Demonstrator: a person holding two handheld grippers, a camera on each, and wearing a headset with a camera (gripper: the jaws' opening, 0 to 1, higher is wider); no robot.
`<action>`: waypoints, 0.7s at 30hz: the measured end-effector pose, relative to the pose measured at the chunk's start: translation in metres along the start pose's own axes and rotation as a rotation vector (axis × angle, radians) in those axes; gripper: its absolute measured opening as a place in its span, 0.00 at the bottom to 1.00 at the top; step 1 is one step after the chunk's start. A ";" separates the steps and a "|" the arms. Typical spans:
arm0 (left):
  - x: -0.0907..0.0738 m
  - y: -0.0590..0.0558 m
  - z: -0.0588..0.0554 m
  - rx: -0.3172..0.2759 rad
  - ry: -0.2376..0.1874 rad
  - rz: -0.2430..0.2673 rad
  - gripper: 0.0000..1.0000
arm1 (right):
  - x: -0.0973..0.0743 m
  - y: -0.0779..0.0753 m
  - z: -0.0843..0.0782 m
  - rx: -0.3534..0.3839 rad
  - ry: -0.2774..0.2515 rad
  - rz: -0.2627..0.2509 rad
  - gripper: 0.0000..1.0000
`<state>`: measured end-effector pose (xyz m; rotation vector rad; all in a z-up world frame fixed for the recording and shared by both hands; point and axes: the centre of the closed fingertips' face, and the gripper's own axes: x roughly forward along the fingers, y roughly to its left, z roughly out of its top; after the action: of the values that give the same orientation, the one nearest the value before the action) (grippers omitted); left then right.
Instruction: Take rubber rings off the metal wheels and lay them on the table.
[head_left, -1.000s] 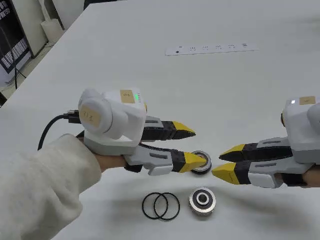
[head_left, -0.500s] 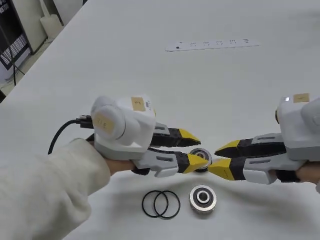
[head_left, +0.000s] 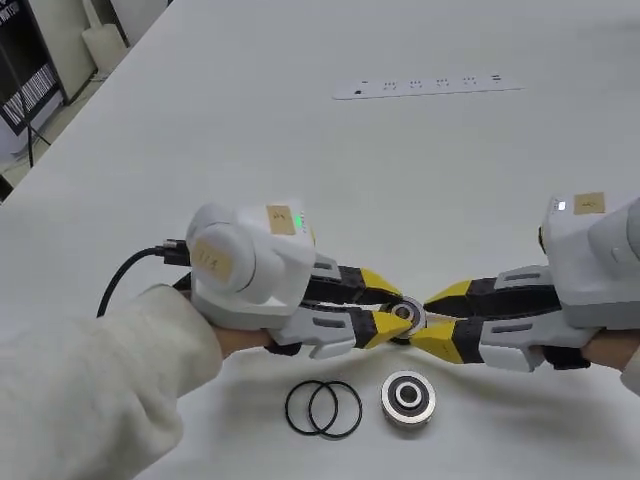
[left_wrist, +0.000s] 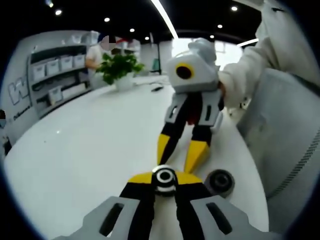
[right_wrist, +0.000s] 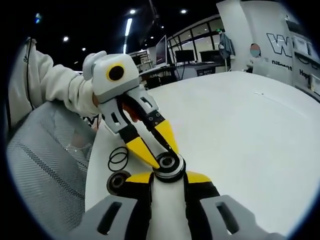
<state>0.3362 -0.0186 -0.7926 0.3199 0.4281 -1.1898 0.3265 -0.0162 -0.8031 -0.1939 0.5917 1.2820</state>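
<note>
One metal wheel (head_left: 404, 313), silver with a dark inner band and a pale hub, is up off the tabletop (head_left: 420, 190), clamped between the fingers of the left gripper (head_left: 395, 303), the right gripper (head_left: 425, 318) flanking it from the other side. A second wheel (head_left: 408, 397) lies flat just below it, hub up. Beside that wheel, to its left, two thin black rubber rings (head_left: 323, 409) lie flat and overlapping

**Readable text: barely any**

In the right gripper view I get a big "W" on the white wall panel (right_wrist: 287, 42); the smaller lettering below it is too blurred to read. Another "W" is on the wall (left_wrist: 19, 90) in the left gripper view. There's a barcode on the dark stand (head_left: 30, 95), with no legible digits. The tan sticker (head_left: 281, 220) on the left gripper (head_left: 392, 303) is unreadable.
</note>
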 end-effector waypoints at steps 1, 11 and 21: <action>0.000 0.000 0.000 0.000 0.000 0.001 0.16 | 0.000 0.000 0.000 -0.010 -0.001 0.001 0.24; 0.001 0.000 -0.005 0.012 -0.007 0.003 0.15 | 0.002 -0.002 -0.002 -0.071 0.004 -0.011 0.24; -0.001 0.000 -0.006 0.002 -0.026 0.003 0.14 | 0.003 -0.002 0.000 -0.118 -0.008 -0.029 0.28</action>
<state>0.3355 -0.0150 -0.7976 0.3063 0.4039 -1.1902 0.3291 -0.0139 -0.8052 -0.2941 0.5046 1.2900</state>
